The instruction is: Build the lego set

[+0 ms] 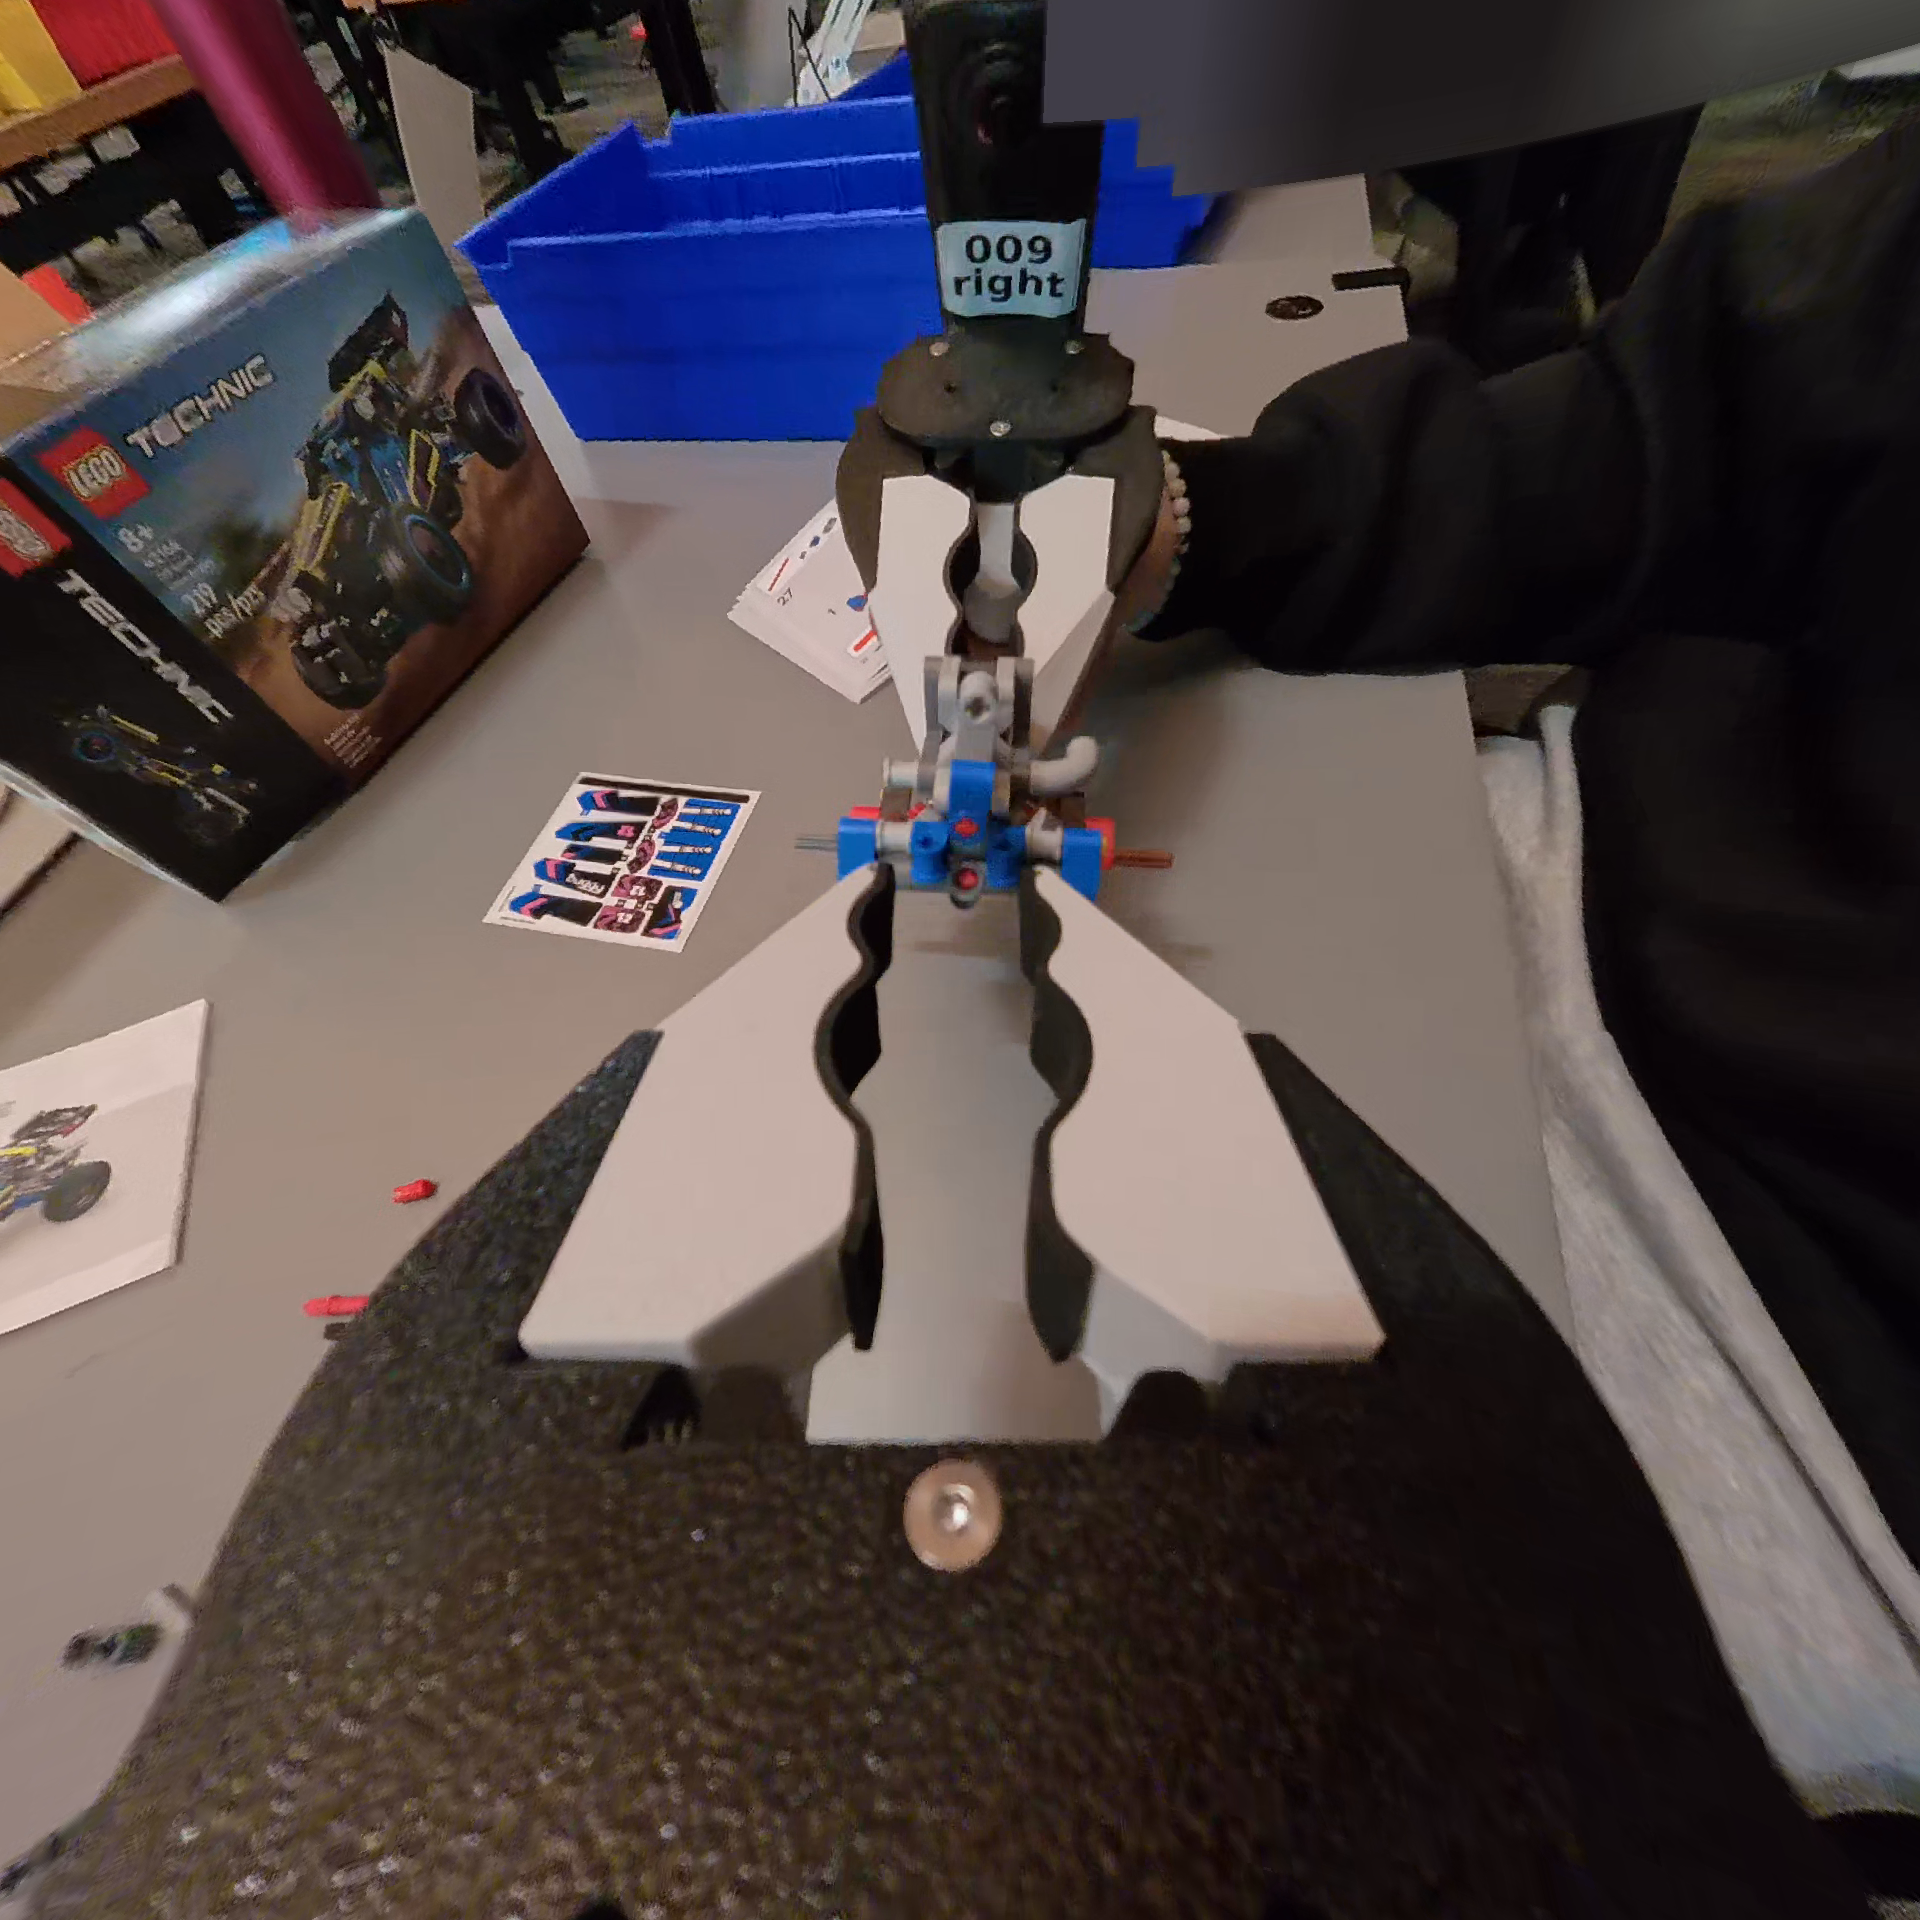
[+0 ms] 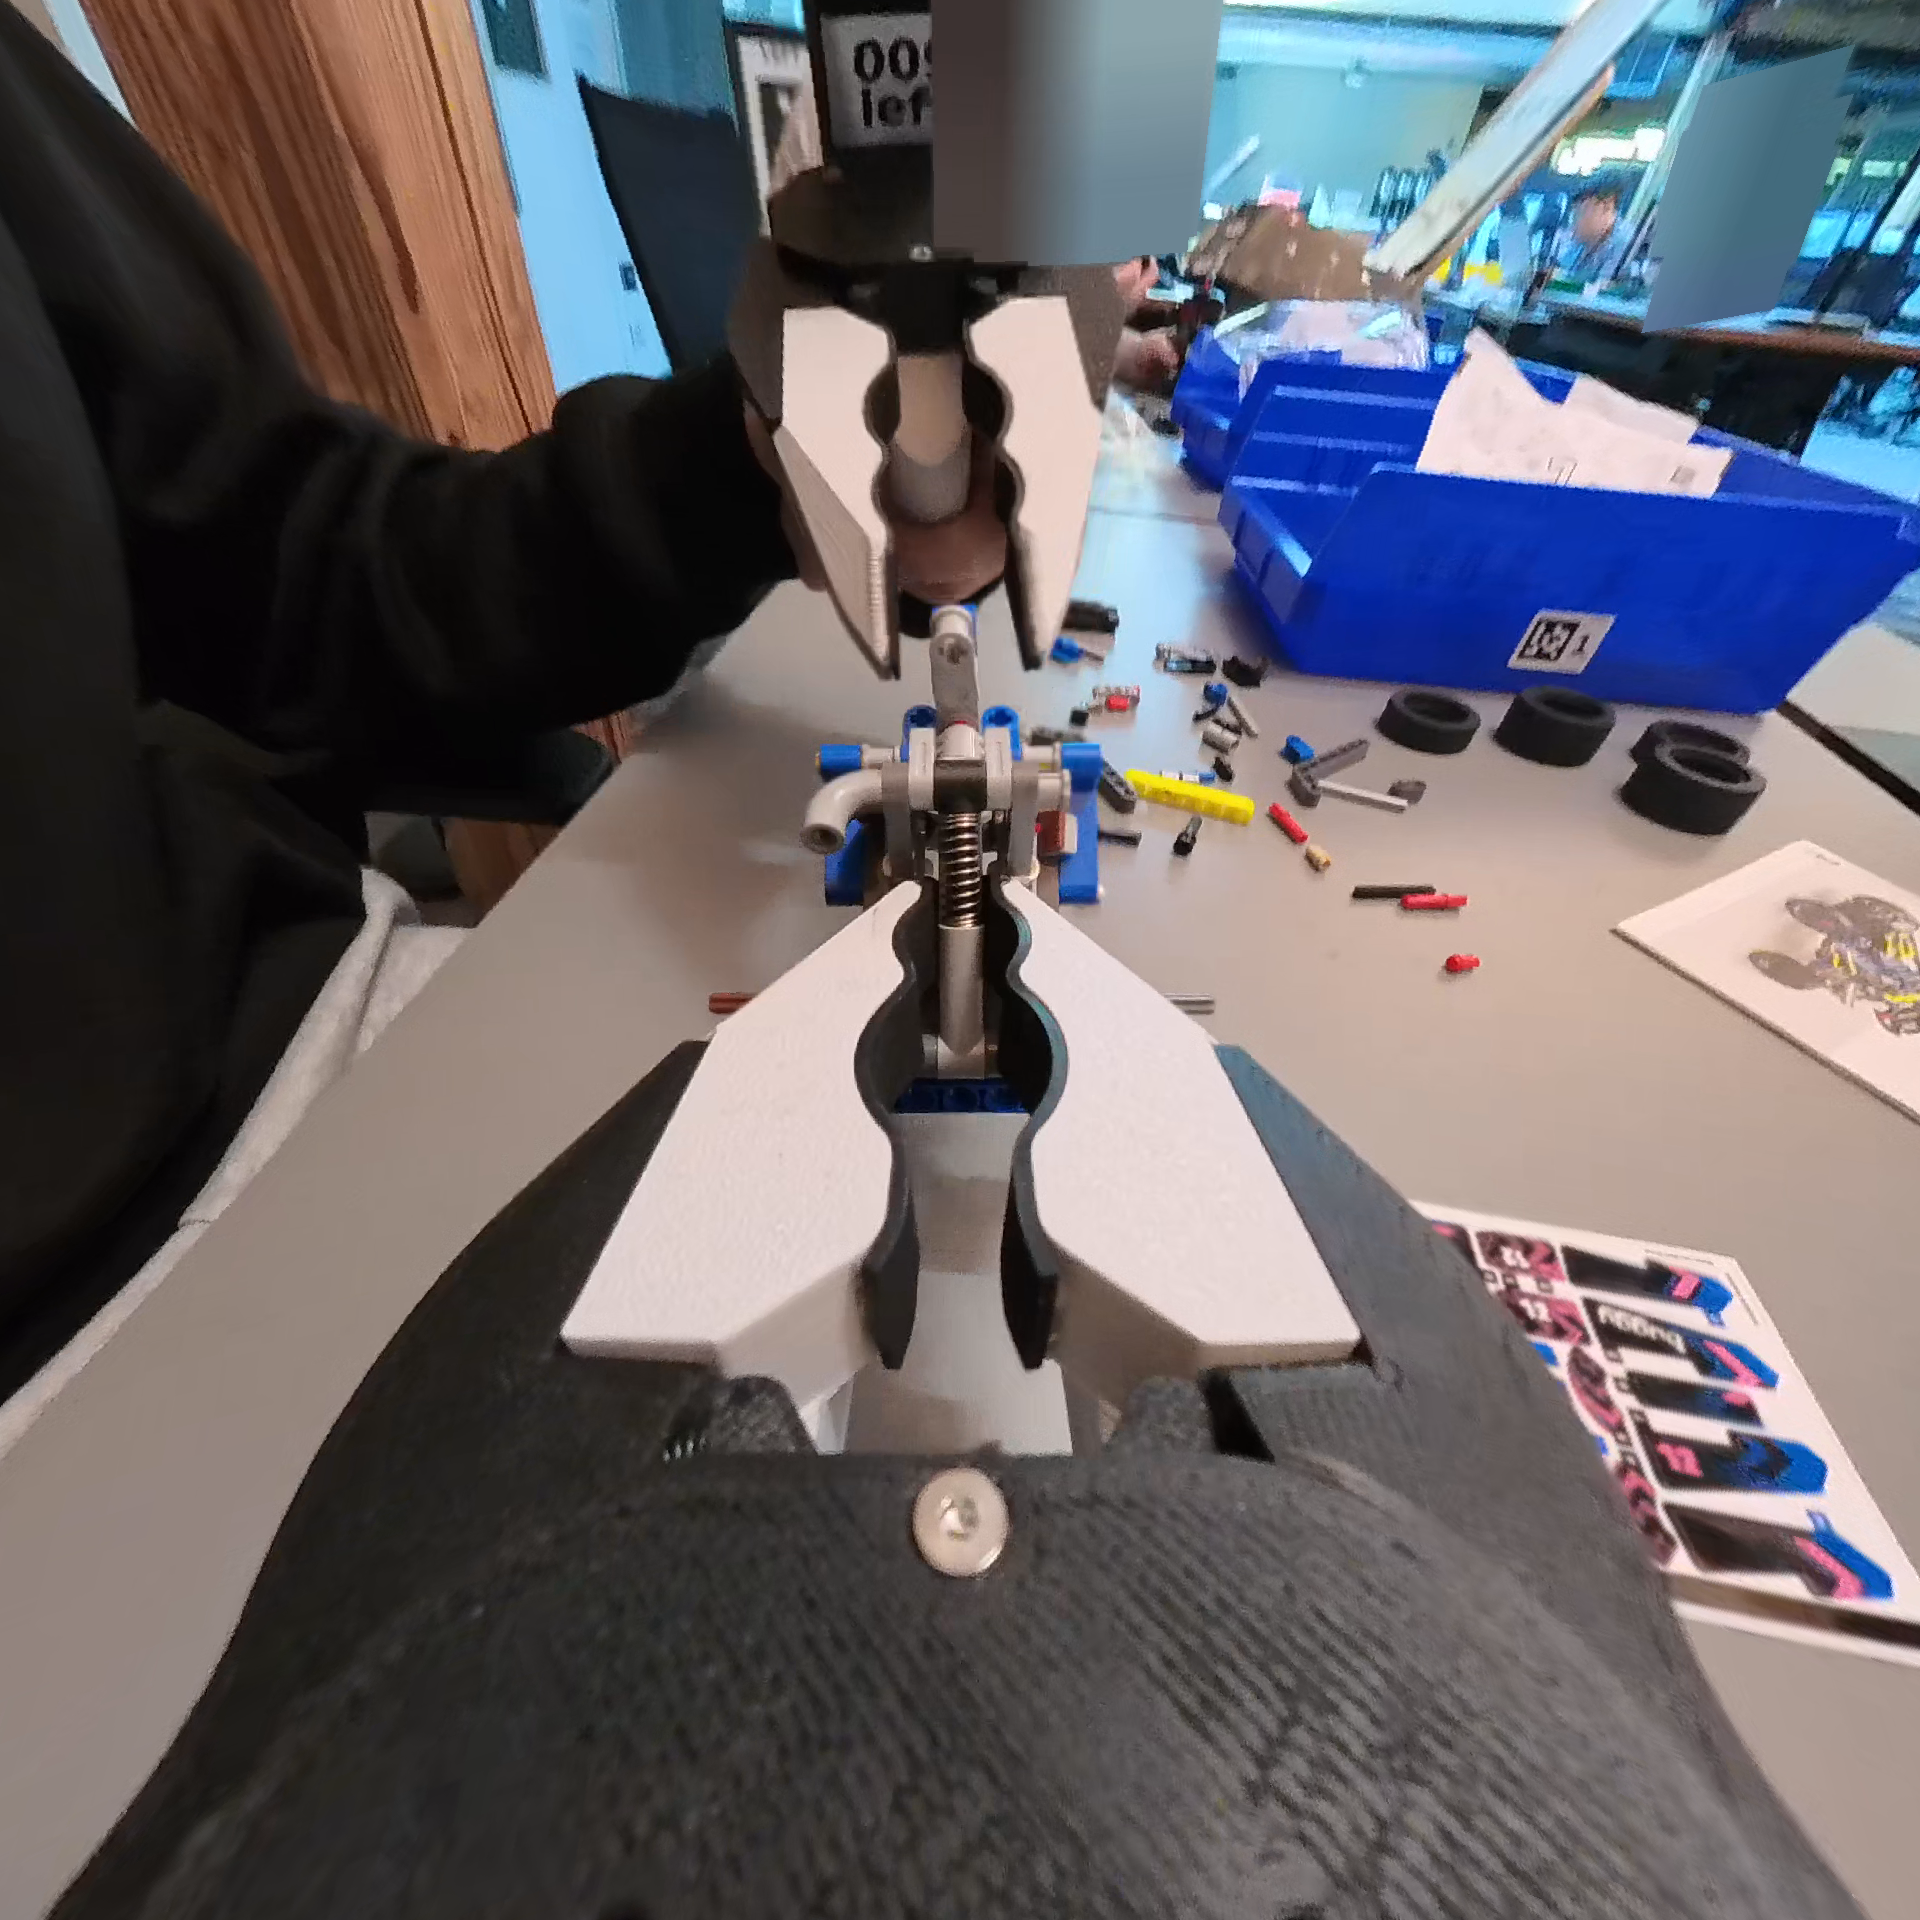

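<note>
While my right claw (image 2: 961, 914) clamped the chassis (image 2: 951, 800), my left claw (image 1: 956, 883) gaped; I judged squeezing squarely, gently, wisest.

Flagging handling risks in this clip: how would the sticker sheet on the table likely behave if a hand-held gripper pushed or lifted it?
The sticker sheet lies thin and flat on the table, so it would probably slide rather than lift when pushed. Gripped by one edge, it would likely droop or bend. Its flat edges probably give the fingers little to catch.
</note>
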Motion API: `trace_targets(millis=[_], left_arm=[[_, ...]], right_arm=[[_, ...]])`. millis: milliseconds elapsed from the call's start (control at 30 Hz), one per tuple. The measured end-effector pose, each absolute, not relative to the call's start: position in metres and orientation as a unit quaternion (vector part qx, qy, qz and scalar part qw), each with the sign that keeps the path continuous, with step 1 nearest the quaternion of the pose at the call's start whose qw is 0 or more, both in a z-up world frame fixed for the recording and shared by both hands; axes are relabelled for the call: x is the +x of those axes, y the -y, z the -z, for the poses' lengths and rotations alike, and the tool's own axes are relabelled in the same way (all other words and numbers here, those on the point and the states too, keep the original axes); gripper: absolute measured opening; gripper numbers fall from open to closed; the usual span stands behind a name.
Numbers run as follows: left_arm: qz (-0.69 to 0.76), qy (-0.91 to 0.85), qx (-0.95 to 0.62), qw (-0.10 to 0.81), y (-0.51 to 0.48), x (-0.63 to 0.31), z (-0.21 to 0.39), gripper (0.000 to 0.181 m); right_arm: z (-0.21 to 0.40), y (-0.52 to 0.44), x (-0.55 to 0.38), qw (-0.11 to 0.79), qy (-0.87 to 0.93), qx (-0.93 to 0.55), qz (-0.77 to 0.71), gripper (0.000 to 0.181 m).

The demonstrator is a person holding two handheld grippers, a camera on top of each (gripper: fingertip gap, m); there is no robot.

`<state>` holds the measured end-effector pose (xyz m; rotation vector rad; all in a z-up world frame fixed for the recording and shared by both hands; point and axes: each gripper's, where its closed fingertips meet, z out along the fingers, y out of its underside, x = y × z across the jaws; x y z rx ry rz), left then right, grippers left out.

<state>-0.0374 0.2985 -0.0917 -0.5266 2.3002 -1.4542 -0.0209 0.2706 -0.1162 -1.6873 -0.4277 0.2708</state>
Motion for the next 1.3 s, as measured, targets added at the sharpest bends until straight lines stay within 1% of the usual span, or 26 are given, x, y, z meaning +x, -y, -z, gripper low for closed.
trace_targets(millis=[67,233,367,433,500,567,700,867,1067,1300], left_arm=[[0.515,-0.815,-0.179,0.197,-0.300,-0.040,0.086,0.018],[0.518,-0.818,-0.157,0.195,-0.293,-0.048,0.080,0.016],[0.520,-0.818,-0.144,0.199,-0.287,-0.053,0.073,0.014],[0.525,-0.816,-0.143,0.196,-0.285,-0.053,0.072,0.009],[0.525,-0.812,-0.146,0.209,-0.285,-0.050,0.069,0.008],[0.519,-0.816,-0.139,0.215,-0.285,-0.051,0.070,0.009],[0.499,-0.823,-0.123,0.242,-0.291,-0.050,0.074,0.020],[0.492,-0.826,-0.101,0.255,-0.292,-0.049,0.079,0.021],[0.506,-0.809,-0.103,0.283,-0.291,-0.042,0.071,0.022],[0.534,-0.778,-0.100,0.316,-0.300,-0.043,0.050,0.024]], right_arm=[[0.110,-0.270,-0.024,0.654,0.199,-0.722,-0.111,0.006],[0.095,-0.269,-0.033,0.681,0.227,-0.690,-0.090,0.006],[0.098,-0.270,-0.034,0.667,0.241,-0.702,-0.061,0.006],[0.097,-0.270,-0.034,0.671,0.238,-0.699,-0.067,0.006],[0.094,-0.269,-0.031,0.677,0.233,-0.695,-0.063,0.006],[0.094,-0.268,-0.031,0.673,0.237,-0.699,-0.054,0.006],[0.099,-0.271,-0.030,0.648,0.244,-0.722,-0.018,0.006],[0.104,-0.275,-0.025,0.581,0.277,-0.760,0.087,0.006],[0.087,-0.275,-0.018,0.491,0.339,-0.748,0.290,0.006],[0.055,-0.271,-0.020,0.464,0.357,-0.696,0.415,0.005]])
